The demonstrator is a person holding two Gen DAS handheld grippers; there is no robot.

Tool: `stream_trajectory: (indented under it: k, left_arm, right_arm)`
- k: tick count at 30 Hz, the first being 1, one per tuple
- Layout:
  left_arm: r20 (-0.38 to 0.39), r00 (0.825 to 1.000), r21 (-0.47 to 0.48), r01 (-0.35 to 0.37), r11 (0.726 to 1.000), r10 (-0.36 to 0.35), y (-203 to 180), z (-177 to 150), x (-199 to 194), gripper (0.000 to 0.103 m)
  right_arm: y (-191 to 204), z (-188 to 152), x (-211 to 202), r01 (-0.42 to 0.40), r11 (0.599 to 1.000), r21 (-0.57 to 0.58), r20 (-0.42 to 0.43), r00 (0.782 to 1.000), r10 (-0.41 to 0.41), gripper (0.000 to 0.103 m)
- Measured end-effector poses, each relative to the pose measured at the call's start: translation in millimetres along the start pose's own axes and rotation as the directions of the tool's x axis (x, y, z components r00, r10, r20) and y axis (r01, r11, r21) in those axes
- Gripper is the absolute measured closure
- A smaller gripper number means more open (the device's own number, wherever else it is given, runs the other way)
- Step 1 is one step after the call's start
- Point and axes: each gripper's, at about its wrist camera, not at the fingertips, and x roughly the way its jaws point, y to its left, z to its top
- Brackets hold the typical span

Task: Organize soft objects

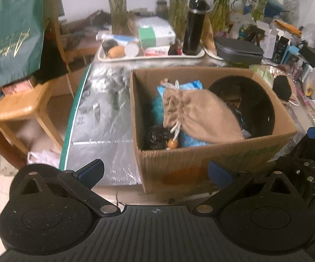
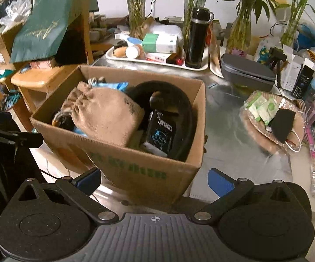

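The left gripper (image 1: 155,172) is held with its two blue-padded fingers (image 1: 92,170) spread wide and empty, just short of the cardboard box (image 1: 201,163). The right gripper (image 2: 154,180) is likewise spread wide with nothing between its fingers (image 2: 219,182), at the box's near corner.

Only in the left wrist view are a black crinkled bundle (image 1: 156,137) and a wooden bead (image 1: 172,144) on the pouch's white cord seen low in the box; fuzzy blue fabric (image 1: 157,108) is shown plainly there. Only in the right wrist view is a black packet (image 2: 160,134) with a pale blue drawing seen, along with green lettering on the box front and a woven tray (image 2: 257,128) of small green-and-white packets on the foil-covered surface (image 2: 234,152).

In both views one beige drawstring pouch (image 1: 199,115), soft and gathered at its neck, is seen lying on top inside the box, beside one round black padded item (image 1: 258,107). Behind the box, one white tray (image 2: 157,62) is seen carrying one tall black bottle (image 2: 198,38), and one grey lidded case (image 2: 247,75) sits beside it. Three glass vases of green stalks can be counted in the right wrist view.
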Motion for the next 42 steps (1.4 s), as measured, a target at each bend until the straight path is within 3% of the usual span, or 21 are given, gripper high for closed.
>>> stream_trajectory:
  k: [11, 42]
  left_arm:
    - [-0.031, 0.999, 0.014, -0.004, 1.000, 0.004, -5.3, -4.2, 7.3, 0.000]
    - [-0.024, 1.000, 0.000, -0.013, 1.000, 0.013, -2.4, -1.5, 5.9, 0.000]
  right_arm:
    - [-6.5, -5.0, 3.6, 0.034, 0.999, 0.009, -0.022, 0.999, -0.034, 0.000]
    - [-3.8, -1.2, 5.2, 0.056, 0.998, -0.010, -0.023, 0.998, -0.056, 0.000]
